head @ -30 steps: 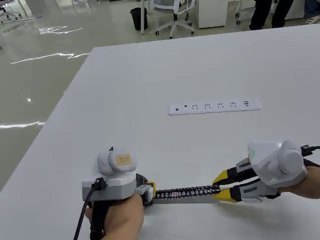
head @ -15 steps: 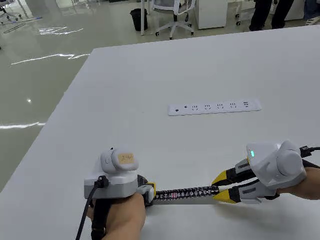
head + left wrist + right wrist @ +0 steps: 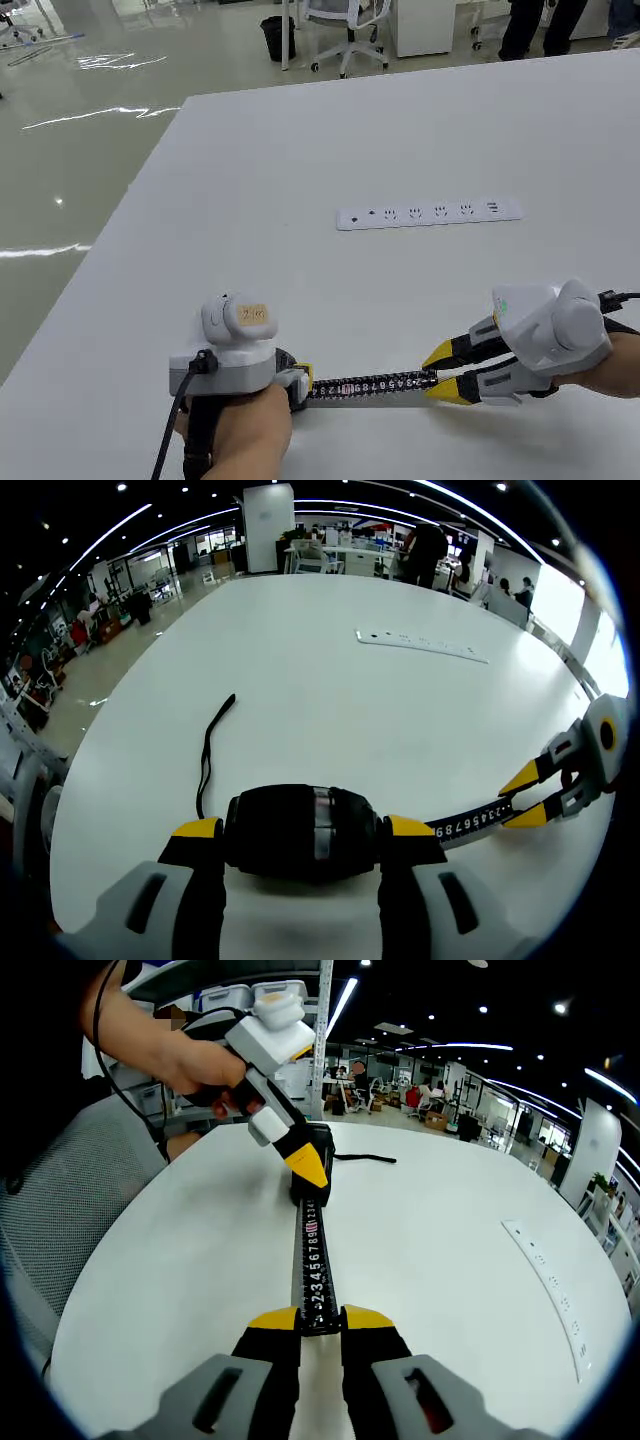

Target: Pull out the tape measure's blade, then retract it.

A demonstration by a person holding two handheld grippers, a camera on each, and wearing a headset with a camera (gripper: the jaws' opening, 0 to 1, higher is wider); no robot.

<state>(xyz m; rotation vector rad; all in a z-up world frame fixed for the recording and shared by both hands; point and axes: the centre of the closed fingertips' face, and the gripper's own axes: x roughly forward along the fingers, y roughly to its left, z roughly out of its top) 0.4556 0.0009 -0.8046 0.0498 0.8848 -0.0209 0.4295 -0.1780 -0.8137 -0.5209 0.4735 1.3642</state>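
White desk (image 3: 300, 150) carried everything: the left claw (image 3: 303, 828) was clamped around the black tape measure (image 3: 316, 1160), held between its yellow tips. Its blade (image 3: 370, 385) ran out rightward along the desk into the right claw (image 3: 320, 1318), which was pinched onto the blade's end. Well beyond both claws lay a white power strip (image 3: 430, 213).

A large white table (image 3: 300, 180) is seen in an open office, and a white power strip (image 3: 430, 213) is laid flat on it, well apart from the near edge. The grey floor (image 3: 90, 150) beside the table is polished, and light is reflected on it in bright streaks. A white office chair (image 3: 348, 30) and a black bin (image 3: 277, 37) are placed near each other beyond the far edge. A white column (image 3: 268, 528) is shown in the left gripper view, and a long ceiling light strip (image 3: 343, 1002) in the right gripper view.
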